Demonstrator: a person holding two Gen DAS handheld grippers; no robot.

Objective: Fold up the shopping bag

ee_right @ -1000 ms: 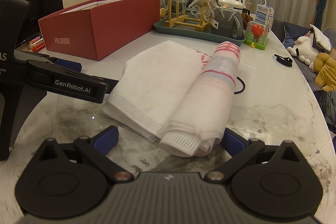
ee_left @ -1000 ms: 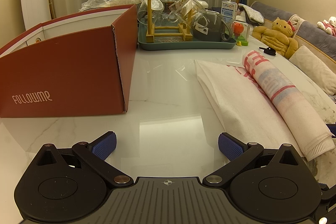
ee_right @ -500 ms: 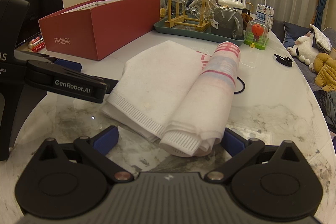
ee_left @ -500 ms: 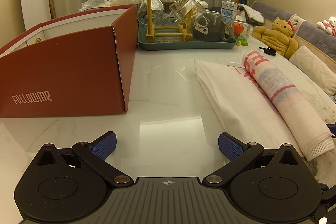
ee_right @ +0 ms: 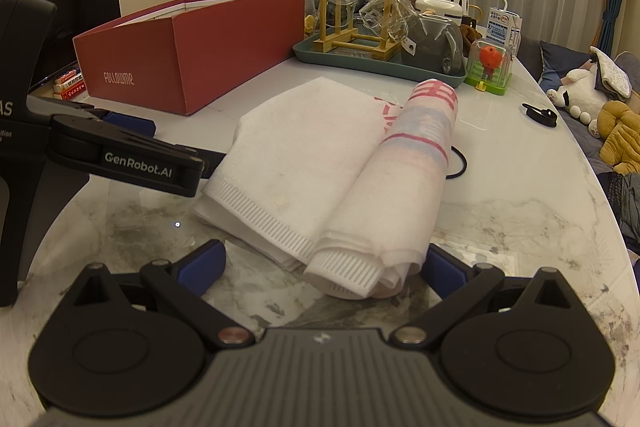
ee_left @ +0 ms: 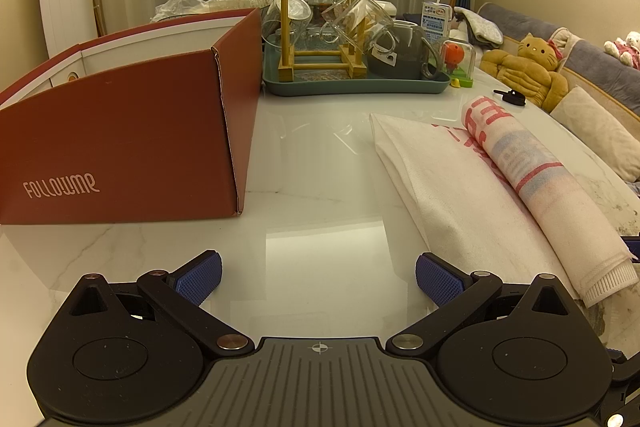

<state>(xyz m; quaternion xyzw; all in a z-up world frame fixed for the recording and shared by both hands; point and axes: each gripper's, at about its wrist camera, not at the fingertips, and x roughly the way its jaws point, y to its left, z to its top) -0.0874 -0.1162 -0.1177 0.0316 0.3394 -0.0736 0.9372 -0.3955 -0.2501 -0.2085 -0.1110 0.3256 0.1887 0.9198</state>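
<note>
A white non-woven shopping bag with red and pale blue print was found lying flat on the glossy white marble-patterned table, its right-hand portion rolled up into a loose tube that ran away from the near edge toward the tea tray, while the left-hand portion was left spread out in a flat layer with a ribbed hem at the near side. The right gripper was held low at the near end of the bag with its blue-padded fingers spread wide; the near end of the roll was seen between them, the right pad being partly hidden behind the fabric, and no pinching of the cloth could be made out. The left gripper was seen over bare tabletop to the left of the bag, its jaws likewise spread apart and nothing held between them; in the right wrist view its black arm was seen reaching in from the left, its tip just beside the bag's left edge. A long dark red cardboard box with white lettering was standing at the left of the table, well apart from the bag. Behind it, a teal tray carrying a wooden rack of glass cups was placed at the far side, and a small black clip was lying to the right of the bag
</note>
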